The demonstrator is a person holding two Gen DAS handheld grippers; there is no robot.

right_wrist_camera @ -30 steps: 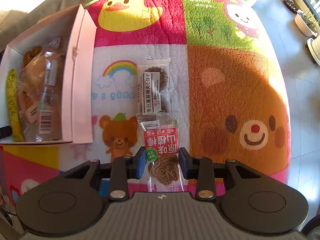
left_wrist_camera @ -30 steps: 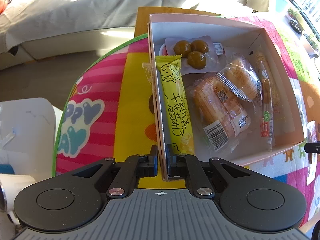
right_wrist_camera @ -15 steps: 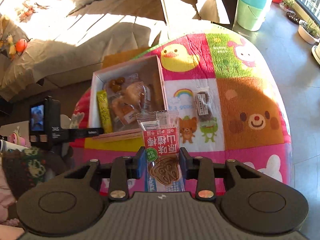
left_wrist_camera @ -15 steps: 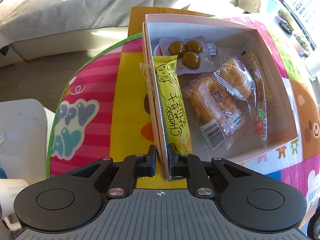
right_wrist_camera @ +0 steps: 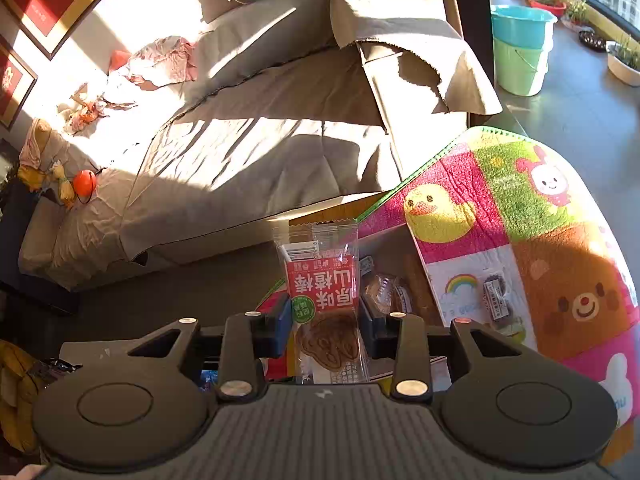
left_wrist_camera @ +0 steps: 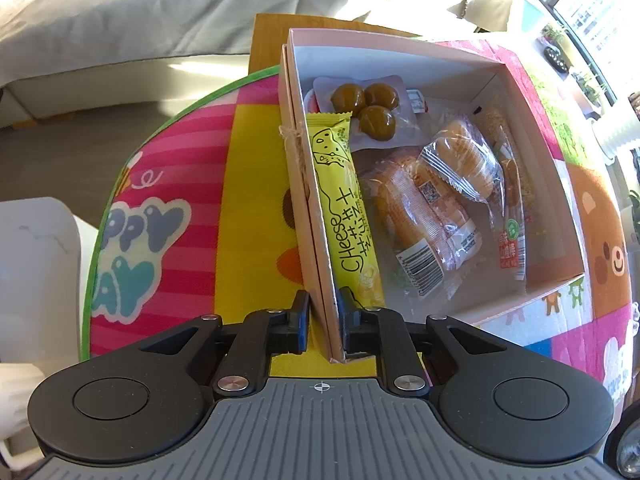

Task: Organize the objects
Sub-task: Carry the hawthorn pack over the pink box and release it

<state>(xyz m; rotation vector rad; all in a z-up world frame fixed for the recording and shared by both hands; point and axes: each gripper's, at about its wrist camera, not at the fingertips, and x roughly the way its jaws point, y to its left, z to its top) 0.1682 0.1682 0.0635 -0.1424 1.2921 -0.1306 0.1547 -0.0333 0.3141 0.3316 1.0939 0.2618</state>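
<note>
An open pink box (left_wrist_camera: 400, 52) sits on a colourful play mat (left_wrist_camera: 168, 216). It holds a yellow cheese bar (left_wrist_camera: 344, 200), bread packets (left_wrist_camera: 424, 216), a pack of brown balls (left_wrist_camera: 368, 108) and a long snack stick (left_wrist_camera: 508, 200). My left gripper (left_wrist_camera: 324, 300) straddles the box's near left wall. Its jaws are opening, and a gap shows beside the left finger. My right gripper (right_wrist_camera: 326, 312) is shut on a red snack packet (right_wrist_camera: 322, 280), held up above the box (right_wrist_camera: 396, 280). A dark snack packet (right_wrist_camera: 496, 296) lies on the mat.
A sofa under a grey cover (right_wrist_camera: 240, 140) stands behind the mat. Stacked teal and green buckets (right_wrist_camera: 520, 48) stand on the floor at the back right. A white object (left_wrist_camera: 32, 280) sits off the mat's left edge.
My right gripper has risen with the red packet and now looks toward the sofa. My left gripper's jaws have parted slightly from the box wall.
</note>
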